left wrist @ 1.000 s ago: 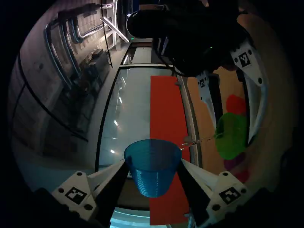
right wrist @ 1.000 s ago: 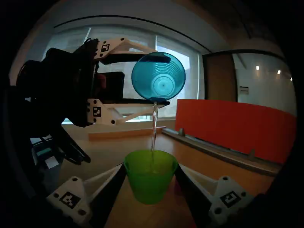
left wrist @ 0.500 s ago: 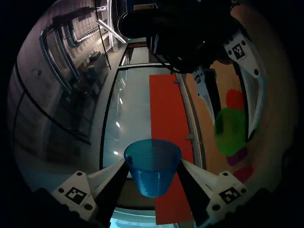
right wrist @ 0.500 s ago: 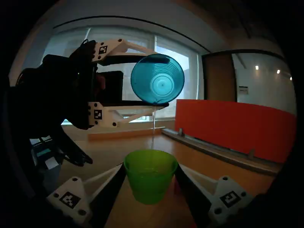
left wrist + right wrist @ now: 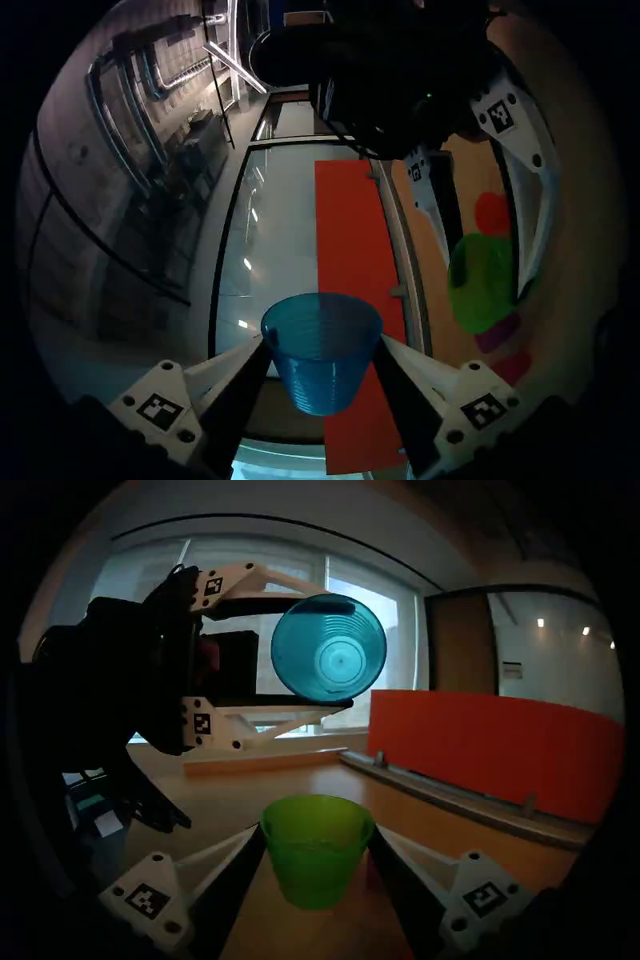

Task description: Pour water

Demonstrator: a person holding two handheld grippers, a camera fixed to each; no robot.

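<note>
The left tool (image 5: pixel 322 346) is clamped on a translucent blue plastic cup (image 5: pixel 322 364), one finger pressing each side. In the right gripper view this cup is tipped on its side, its mouth facing the camera, above and apart from a translucent green plastic cup (image 5: pixel 318 852). The right tool (image 5: pixel 318 836) grips the green cup upright between both fingers, over the wooden worktop (image 5: pixel 240 796). I cannot tell whether it touches the worktop.

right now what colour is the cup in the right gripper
The cup is translucent green, clearest in the right gripper view.
</note>
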